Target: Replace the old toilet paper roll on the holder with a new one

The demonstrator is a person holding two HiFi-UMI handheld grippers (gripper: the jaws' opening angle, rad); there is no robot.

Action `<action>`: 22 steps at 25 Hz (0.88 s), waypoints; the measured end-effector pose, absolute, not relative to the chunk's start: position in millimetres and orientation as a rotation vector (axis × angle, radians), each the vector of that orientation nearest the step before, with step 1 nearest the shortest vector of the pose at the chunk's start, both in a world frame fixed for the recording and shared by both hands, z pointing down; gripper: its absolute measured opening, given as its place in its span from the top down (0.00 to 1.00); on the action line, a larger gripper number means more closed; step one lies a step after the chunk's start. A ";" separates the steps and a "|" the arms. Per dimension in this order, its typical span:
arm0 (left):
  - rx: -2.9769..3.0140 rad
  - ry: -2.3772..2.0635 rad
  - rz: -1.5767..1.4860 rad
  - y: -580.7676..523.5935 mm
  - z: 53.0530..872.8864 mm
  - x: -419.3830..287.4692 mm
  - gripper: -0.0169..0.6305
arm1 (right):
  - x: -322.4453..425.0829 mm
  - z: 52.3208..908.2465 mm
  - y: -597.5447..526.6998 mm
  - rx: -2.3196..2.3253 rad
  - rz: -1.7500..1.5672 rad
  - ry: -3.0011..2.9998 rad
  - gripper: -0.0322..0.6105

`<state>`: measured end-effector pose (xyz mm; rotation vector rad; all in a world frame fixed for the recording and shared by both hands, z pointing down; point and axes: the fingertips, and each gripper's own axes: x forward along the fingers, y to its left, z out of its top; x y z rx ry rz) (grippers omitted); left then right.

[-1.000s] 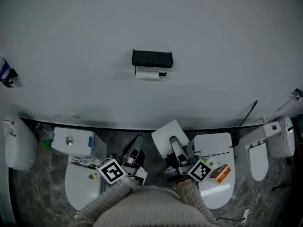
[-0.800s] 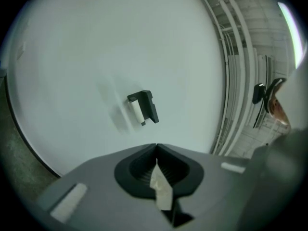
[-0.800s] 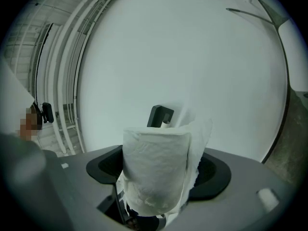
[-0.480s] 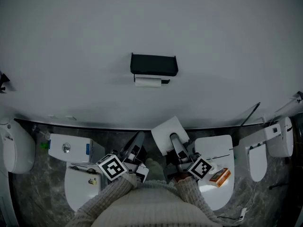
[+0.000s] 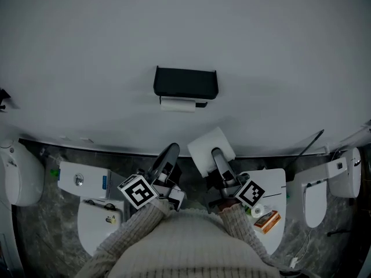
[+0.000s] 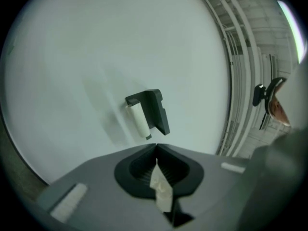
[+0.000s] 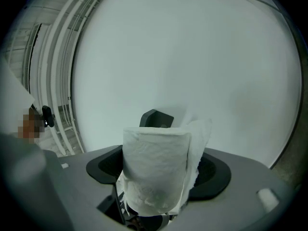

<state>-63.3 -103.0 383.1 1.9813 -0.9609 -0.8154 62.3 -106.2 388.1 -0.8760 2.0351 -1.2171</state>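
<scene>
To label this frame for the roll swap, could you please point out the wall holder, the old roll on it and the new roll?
wall holder [image 5: 185, 81], head view, black front.
old roll [image 5: 177, 104], head view, white side.
new roll [image 7: 154, 167], right gripper view, curved side.

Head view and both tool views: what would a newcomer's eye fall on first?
The black holder stands out on the pale wall at the centre of the head view, with a thin roll hanging under it. Below it, the right tool grips a full white roll, held up toward the wall. The left tool beside it is shut on a small scrap of paper.
</scene>
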 end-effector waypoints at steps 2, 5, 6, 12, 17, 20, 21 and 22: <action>1.966 -0.975 -0.825 -112.9 385.9 -62.4 0.98 | 64.0 390.5 -115.1 -0.862 -1.226 2.037 0.34; 1.961 -1.002 -0.841 -123.5 387.7 -61.1 0.98 | 68.9 396.2 -126.5 -0.849 -1.246 2.044 0.34; 1.958 -1.012 -0.846 -125.8 388.8 -60.9 0.98 | 71.3 398.5 -130.2 -0.849 -1.253 2.046 0.34; 1.914 -1.045 -0.835 -134.6 397.1 -60.5 0.98 | 76.2 405.1 -143.9 -0.844 -1.286 2.026 0.34; 1.918 -1.031 -0.843 -142.7 391.8 -61.7 0.98 | 70.2 410.1 -148.5 -0.840 -1.312 2.024 0.34; 1.912 -1.008 -0.840 -149.6 390.7 -68.7 0.98 | 61.1 405.2 -152.9 -0.833 -1.305 2.015 0.34; 1.914 -1.001 -0.840 -151.5 389.6 -70.1 0.98 | 59.2 402.7 -152.8 -0.830 -1.301 2.014 0.34; 1.921 -0.996 -0.841 -153.1 387.3 -69.9 0.98 | 59.0 400.4 -152.2 -0.827 -1.296 2.016 0.34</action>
